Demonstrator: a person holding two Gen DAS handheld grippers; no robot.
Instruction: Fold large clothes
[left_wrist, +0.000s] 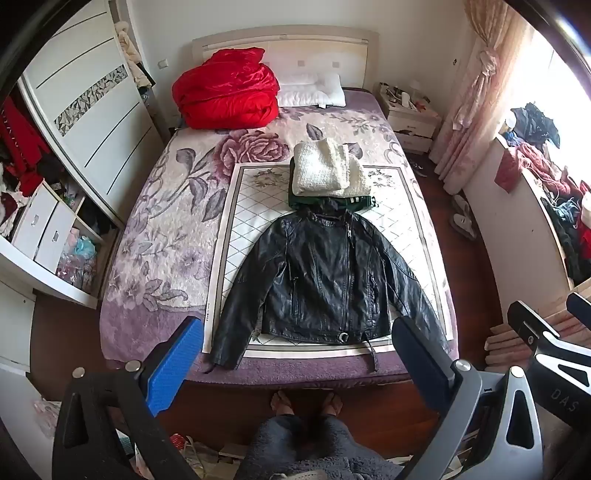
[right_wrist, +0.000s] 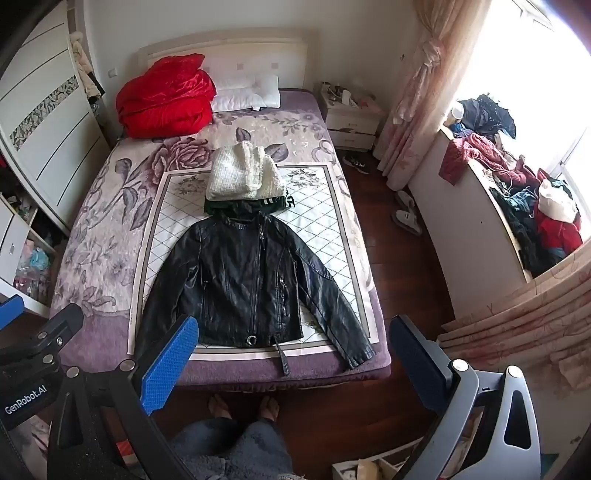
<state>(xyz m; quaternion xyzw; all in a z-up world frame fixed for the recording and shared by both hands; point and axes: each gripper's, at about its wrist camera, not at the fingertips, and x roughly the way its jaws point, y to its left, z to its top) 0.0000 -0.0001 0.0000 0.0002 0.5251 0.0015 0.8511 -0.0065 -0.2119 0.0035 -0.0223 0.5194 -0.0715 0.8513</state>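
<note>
A black leather jacket (left_wrist: 325, 280) lies flat, front up, sleeves spread, on a white diamond-pattern mat (left_wrist: 243, 236) on the bed; it also shows in the right wrist view (right_wrist: 251, 284). Behind its collar sits a stack of folded clothes with a white fluffy one (left_wrist: 328, 171) on top of a dark green one (left_wrist: 332, 202). My left gripper (left_wrist: 299, 354) is open and empty, held above the foot of the bed. My right gripper (right_wrist: 295, 354) is open and empty, held above the bed's foot edge, near the jacket's hem.
A red quilt (left_wrist: 227, 94) and white pillow (left_wrist: 310, 88) lie at the bed's head. A wardrobe (left_wrist: 85, 110) stands left, a nightstand (left_wrist: 410, 118) and a cluttered ledge of clothes (right_wrist: 517, 192) right. The person's feet (left_wrist: 306, 402) stand on the wood floor.
</note>
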